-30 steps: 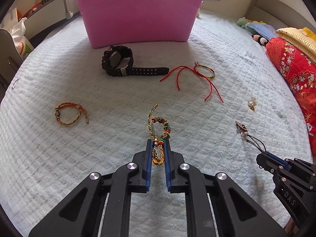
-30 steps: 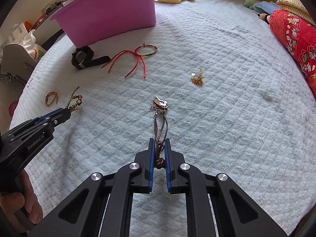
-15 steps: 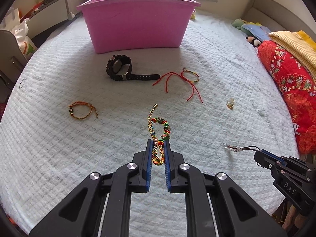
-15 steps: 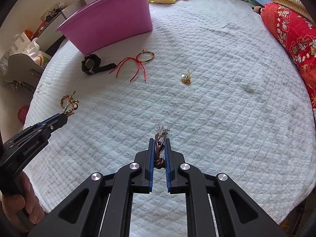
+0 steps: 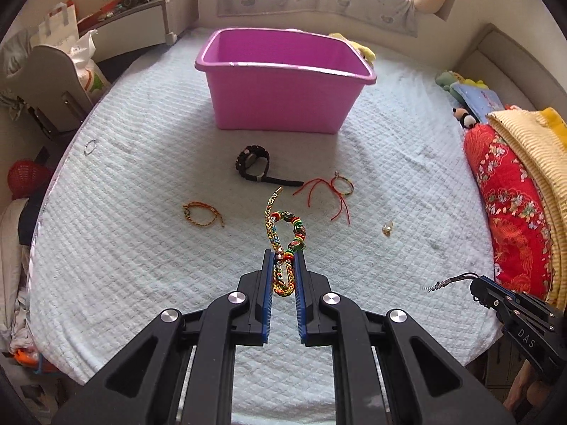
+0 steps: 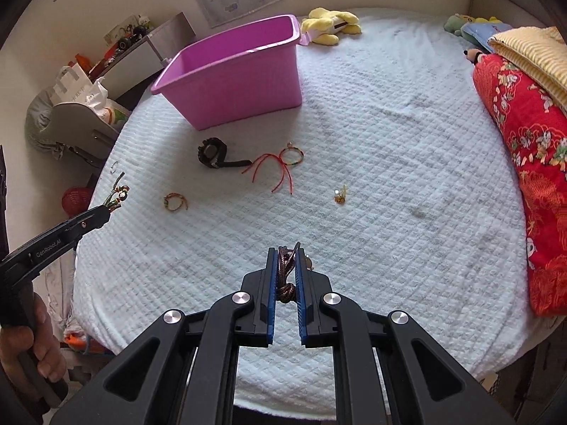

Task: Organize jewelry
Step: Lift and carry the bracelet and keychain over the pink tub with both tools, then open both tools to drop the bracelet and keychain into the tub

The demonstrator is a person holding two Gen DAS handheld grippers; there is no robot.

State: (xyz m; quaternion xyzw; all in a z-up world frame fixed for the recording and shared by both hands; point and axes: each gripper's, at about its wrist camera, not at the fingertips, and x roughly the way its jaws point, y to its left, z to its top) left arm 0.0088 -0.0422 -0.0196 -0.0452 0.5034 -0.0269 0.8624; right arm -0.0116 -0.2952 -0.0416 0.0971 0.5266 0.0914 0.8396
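- Bedspread [image 5: 149, 248]: pale blue quilted cloth, matt, diamond-stitched.
- Tub [image 5: 283, 99]: pink plastic, smooth, slight sheen at rim.
- Left gripper [image 5: 284, 269]: matt black plastic, blue ribbed pads, shiny metal pins.
- Braided bracelet [image 5: 283, 241]: multicoloured woven cord, glossy beads, metal tip.
- Cord necklace [image 6: 285, 272]: dark brown twisted cord.
- Watch [image 5: 253, 164]: matt black rubbery strap.
- Quilt [image 6: 524, 163]: red printed cloth, faintly lustrous.

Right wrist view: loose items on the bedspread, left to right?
Small orange braided bracelet → black chunky wristwatch → red string bracelet with multicoloured loop → small gold charm.
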